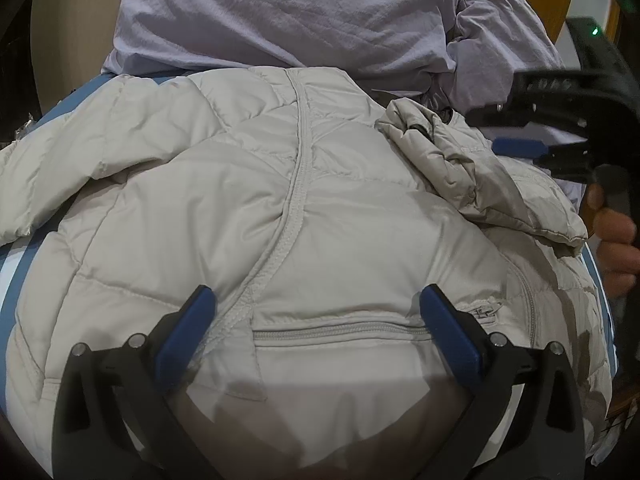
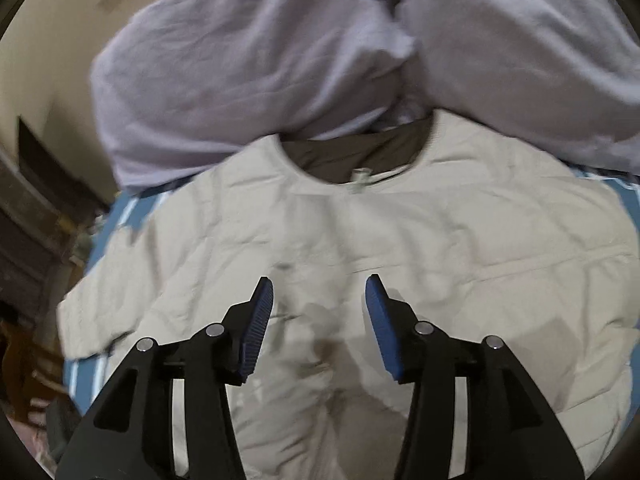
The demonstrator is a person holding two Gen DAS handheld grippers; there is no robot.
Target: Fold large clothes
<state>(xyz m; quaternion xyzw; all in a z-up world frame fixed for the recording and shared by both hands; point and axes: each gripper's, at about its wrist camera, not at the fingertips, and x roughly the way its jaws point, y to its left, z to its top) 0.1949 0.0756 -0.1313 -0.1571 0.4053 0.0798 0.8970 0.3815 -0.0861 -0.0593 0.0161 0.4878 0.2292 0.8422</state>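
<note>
Blue-striped bed sheet carrying beige quilted jacket, lying mostly spread, one sleeve flopping inward; folding barely starting. Lilac duvet bunching behind it. Left tongs and right tongs both hovering wide open, gripping nothing

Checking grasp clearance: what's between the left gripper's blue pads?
In the left wrist view, only the beige quilted puffer jacket lies between the left gripper pads: a zippered pocket and a stitched seam. Jaws open, nothing pinched.
</note>
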